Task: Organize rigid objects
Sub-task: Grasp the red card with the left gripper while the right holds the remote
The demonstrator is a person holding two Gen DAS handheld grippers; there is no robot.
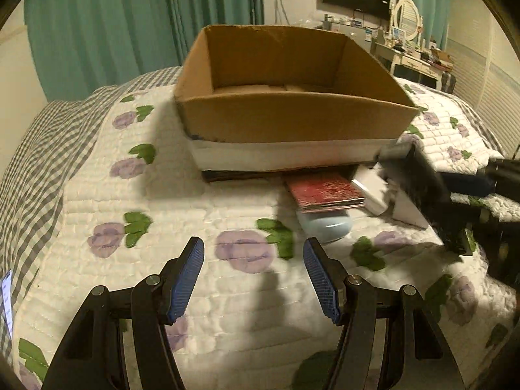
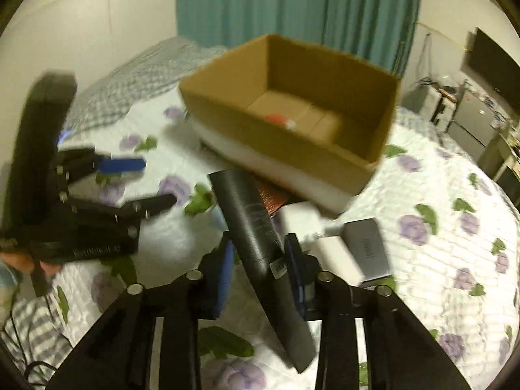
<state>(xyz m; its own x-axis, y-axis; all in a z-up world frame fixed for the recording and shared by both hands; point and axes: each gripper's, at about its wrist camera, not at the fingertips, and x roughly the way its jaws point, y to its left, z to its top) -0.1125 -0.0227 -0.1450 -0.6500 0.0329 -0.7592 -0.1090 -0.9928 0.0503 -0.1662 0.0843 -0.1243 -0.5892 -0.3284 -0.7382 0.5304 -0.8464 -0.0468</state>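
Item: long black box (image 2: 256, 243), clamped in my right claw (image 2: 258, 253) above the bed's quilt (image 2: 422, 169).

Nearest first: my right claw's blue pads are closed on the black box about mid-length, its far end slanting up toward the cardboard box (image 2: 292, 123). Judged stiff, light, smooth-faced; a grip across the narrow sides suits it, though it may pivot. My left claw (image 1: 253, 256) hangs empty, jaws wide apart, over the quilt. Beyond: grey box (image 2: 367, 247) and white box (image 2: 338, 256) side by side, red booklet (image 1: 325, 191) atop a pale blue item (image 1: 328, 226), all at the cardboard box's near edge. Something red (image 2: 276, 118) lies inside.
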